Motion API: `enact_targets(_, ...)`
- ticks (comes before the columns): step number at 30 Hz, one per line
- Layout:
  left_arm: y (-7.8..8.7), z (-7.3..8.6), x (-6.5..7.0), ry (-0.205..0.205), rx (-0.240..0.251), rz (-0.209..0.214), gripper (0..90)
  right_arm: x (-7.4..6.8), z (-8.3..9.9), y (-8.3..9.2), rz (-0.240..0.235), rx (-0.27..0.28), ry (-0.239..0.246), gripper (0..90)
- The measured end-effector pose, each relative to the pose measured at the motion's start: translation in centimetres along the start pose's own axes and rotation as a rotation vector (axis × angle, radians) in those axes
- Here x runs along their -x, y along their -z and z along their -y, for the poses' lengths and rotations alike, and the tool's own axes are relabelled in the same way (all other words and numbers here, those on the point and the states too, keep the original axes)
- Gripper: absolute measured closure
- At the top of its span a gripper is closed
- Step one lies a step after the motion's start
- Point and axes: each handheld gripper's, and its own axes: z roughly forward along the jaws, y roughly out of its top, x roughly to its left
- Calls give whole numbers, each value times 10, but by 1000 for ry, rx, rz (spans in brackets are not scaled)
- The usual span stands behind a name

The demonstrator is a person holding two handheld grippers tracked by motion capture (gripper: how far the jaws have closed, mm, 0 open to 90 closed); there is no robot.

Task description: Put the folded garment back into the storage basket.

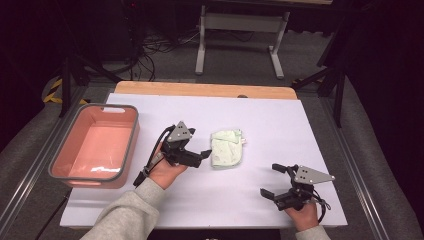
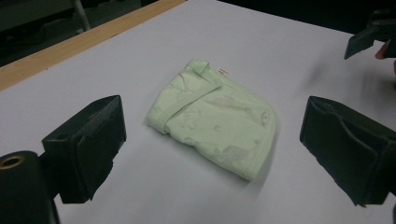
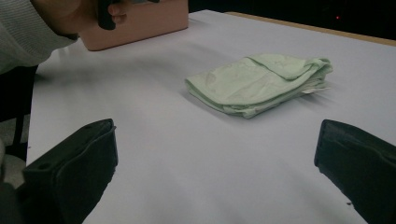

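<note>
This looks like a lab or test room, not a home. A white sheet (image 1: 280, 130) covers the table in the middle, with a strip of bare wood (image 1: 205, 89) along its far edge. At the upper left of the high view, black cables (image 1: 150, 50) lie in a tangle on a grey floor. A white metal stand (image 1: 240, 30) is at the top middle. Dark tripod legs (image 1: 75, 70) stand at both sides, and yellow and black tape (image 1: 52, 90) is stuck down at the left
</note>
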Motion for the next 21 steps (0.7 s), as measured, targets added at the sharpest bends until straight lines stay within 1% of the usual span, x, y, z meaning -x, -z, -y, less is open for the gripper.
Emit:
enact_targets(4,-9,-4,-4,8,-7,-8,79,0,0,0,-1,-1,1,0)
enact_targets(6,-10,-4,-5,5,-13,-11,79,0,0,0,-2,-1,1,0)
enact_targets(8,-16,-7,-5,0,-27,-19,79,0,0,0,-3,2,0,0)
enact_targets(9,-19,-8,-6,-10,-33,-25,79,0,0,0,-3,1,0,0)
enact_targets(10,-19,-8,-6,-10,-33,-25,79,0,0,0,-3,1,0,0)
enact_targets(11,-21,-9,-7,-18,-50,-26,79,0,0,0,-3,1,0,0)
enact_targets(12,-24,-10,-7,-28,-62,-37,79,0,0,0,-4,0,1,0)
enact_targets(13,-26,-12,-7,-38,-63,-49,79,0,0,0,-4,2,1,0)
enact_targets(15,-28,-15,-10,-33,-68,-51,74,0,0,0,-6,0,4,0)
enact_targets(16,-31,-18,-12,-21,-71,-52,74,-1,0,0,-7,-1,7,0)
enact_targets(18,-33,-19,-13,-19,-72,-53,74,-1,0,0,-7,-1,7,0)
enact_targets(20,-37,-21,-15,-3,-79,-43,74,0,0,0,-10,1,6,0)
enact_targets(21,-37,-21,-15,-3,-79,-43,74,0,0,0,-10,1,6,0)
